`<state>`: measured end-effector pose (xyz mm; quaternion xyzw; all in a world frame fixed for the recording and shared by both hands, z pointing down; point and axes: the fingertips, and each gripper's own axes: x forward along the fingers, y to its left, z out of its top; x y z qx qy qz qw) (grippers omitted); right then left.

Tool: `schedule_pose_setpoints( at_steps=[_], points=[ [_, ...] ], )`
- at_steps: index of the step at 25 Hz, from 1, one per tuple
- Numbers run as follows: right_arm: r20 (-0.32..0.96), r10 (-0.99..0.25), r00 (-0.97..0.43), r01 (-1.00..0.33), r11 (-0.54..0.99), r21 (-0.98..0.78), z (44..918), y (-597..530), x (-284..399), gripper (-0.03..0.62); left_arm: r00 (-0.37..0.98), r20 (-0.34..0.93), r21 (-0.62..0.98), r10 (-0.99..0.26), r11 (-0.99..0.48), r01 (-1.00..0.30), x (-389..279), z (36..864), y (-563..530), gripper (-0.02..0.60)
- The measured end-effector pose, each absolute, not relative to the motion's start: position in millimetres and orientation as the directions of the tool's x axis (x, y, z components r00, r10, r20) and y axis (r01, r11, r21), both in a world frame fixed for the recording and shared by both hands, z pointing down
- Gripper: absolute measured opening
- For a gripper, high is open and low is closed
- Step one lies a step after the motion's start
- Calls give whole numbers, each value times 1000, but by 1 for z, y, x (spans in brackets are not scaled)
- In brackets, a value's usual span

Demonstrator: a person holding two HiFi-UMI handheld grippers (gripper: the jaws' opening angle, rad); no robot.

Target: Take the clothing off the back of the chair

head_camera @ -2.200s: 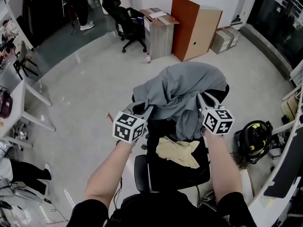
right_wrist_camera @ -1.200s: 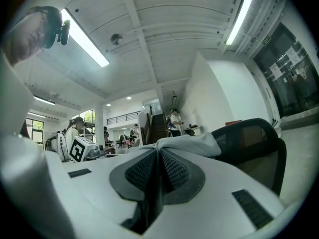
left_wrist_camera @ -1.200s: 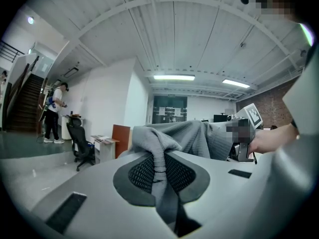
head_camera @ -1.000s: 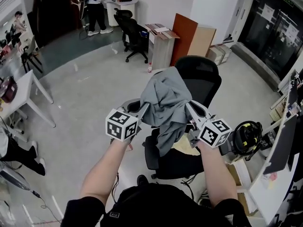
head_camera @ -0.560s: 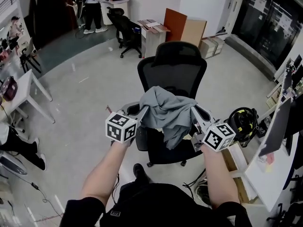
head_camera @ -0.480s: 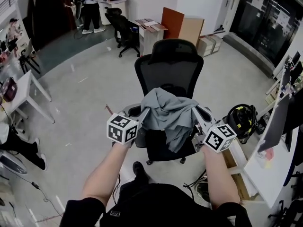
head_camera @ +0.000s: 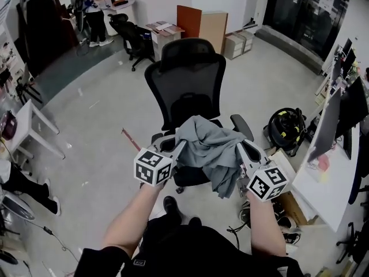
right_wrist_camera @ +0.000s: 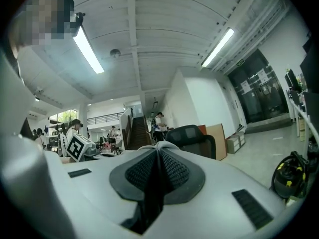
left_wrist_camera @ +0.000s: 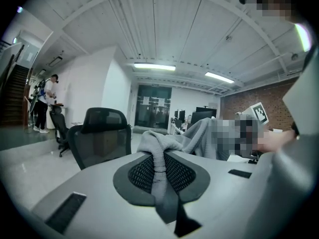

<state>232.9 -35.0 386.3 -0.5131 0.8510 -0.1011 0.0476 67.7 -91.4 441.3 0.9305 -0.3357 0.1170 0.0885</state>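
Note:
A grey garment (head_camera: 209, 150) hangs bunched in the air between my two grippers, in front of the black mesh office chair (head_camera: 187, 79), whose back is bare. My left gripper (head_camera: 179, 147) is shut on the garment's left edge. In the left gripper view a fold of the grey cloth (left_wrist_camera: 160, 156) is pinched between the jaws, with the chair (left_wrist_camera: 102, 136) behind it. My right gripper (head_camera: 241, 149) is shut on the garment's right edge. In the right gripper view only a thin lip of cloth (right_wrist_camera: 158, 145) shows past the closed jaws. The chair's seat is hidden by the garment.
A black and yellow vacuum cleaner (head_camera: 284, 126) stands right of the chair, beside a white desk (head_camera: 323, 175). Wooden boards (head_camera: 200, 25) and a second black chair (head_camera: 130, 36) stand at the back. A person (head_camera: 92, 7) is far left. A white table (head_camera: 23, 126) is at the left.
The garment has come off the chair's back. Both grippers have drawn back towards me and slightly down with it, so the chair now stands apart, its back uncovered.

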Motion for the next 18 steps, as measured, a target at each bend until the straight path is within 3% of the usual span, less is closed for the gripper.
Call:
schedule_pose_setpoints(
  at_steps=[10, 15, 18],
  points=[
    [75, -909, -411, -884, 377, -275, 429, -7, 234, 41, 757, 337, 64, -560, -789, -612, 64, 473, -80, 37],
    [75, -911, -405, -891, 374, -258, 415, -24, 218, 41, 759, 294, 21, -582, -789, -614, 41, 454, -94, 37],
    [21, -913, -408, -904, 400, -153, 370, -37, 202, 41, 776, 231, -41, -587, -803, -595, 31, 414, -111, 37]
  ],
)
